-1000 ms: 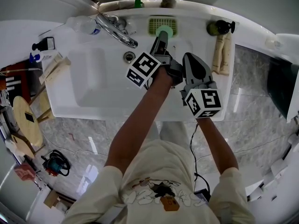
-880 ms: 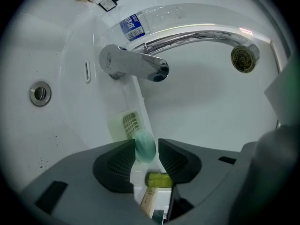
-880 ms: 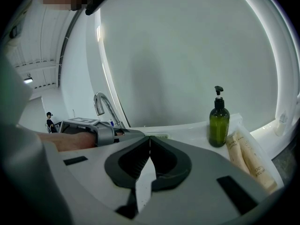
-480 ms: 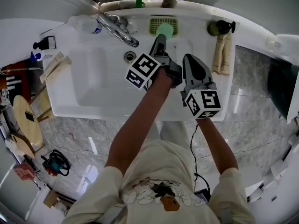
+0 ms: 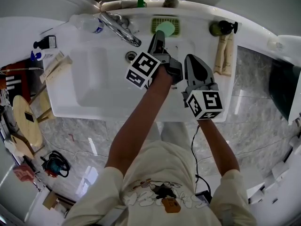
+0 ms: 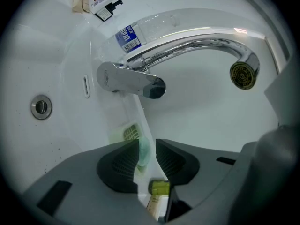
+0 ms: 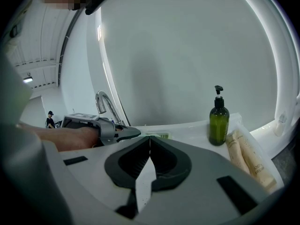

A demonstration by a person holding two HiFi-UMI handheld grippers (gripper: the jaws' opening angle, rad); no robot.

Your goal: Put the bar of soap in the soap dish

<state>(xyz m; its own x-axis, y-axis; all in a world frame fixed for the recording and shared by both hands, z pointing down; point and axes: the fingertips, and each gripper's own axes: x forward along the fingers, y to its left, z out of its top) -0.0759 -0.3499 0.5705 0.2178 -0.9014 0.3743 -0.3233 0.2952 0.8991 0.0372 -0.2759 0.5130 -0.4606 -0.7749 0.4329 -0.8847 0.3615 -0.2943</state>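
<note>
As the bar of soap (image 5: 165,28) is lying in the green soap dish (image 5: 159,20), the left gripper (image 6: 147,144) is hovering just short of it, empty jaws parted though just closing partway; the right gripper (image 7: 149,142) is waiting pinched shut. Release looks done; backing clear comes next.

The person wears a pale cream short-sleeved T-shirt (image 5: 141,182) with a dark cartoon print (image 5: 157,192) on the chest. Each hand carries a grey plastic tool with black ribbed jaw pads — the left gripper (image 5: 157,36) and the right gripper (image 5: 190,59) — each bearing a white cube (image 5: 142,69) of black square markers. A thin black cable (image 5: 193,145) hangs beside the right forearm.
</note>
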